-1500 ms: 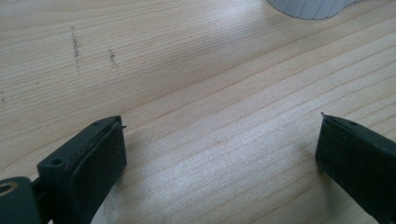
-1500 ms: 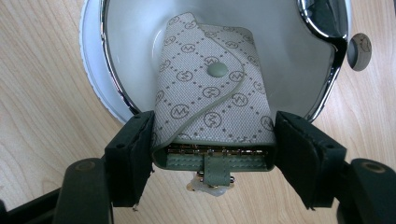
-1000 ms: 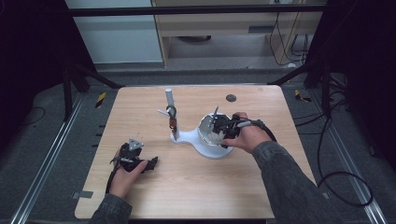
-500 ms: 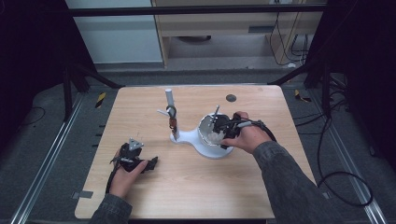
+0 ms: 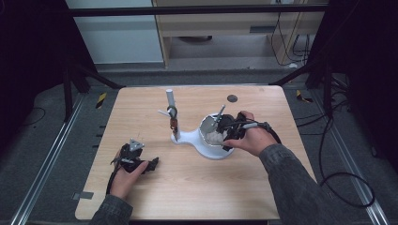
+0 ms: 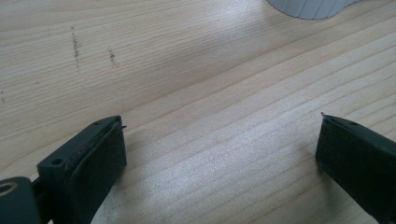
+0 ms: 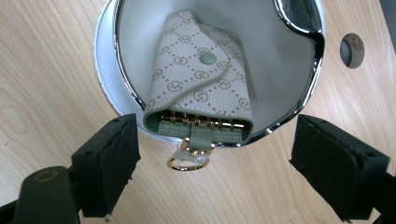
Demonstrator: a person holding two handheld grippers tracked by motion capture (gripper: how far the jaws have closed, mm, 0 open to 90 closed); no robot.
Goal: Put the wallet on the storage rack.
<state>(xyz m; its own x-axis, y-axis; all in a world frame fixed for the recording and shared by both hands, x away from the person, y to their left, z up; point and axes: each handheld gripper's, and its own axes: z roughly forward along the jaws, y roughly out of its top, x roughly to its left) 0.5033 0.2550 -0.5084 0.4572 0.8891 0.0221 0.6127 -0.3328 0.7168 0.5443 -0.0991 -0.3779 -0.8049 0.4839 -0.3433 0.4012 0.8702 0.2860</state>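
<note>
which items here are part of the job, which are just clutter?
In the job:
- beige monogram fabric key case
- white chrome-rimmed round bowl
- right gripper, open, its fingers have just been opening

Lying about:
- white upright post
- dark round table hole
- left gripper, open

a light wooden table (image 5: 155,192) is standing on a dark floor, with a small round dark hole (image 5: 232,98) sitting near its far edge. beyond it, a pale cabinet (image 5: 117,42) is standing at the left, a black bar (image 5: 197,9) is running across the top, and cables (image 5: 328,140) are trailing over the floor at the right.
</note>
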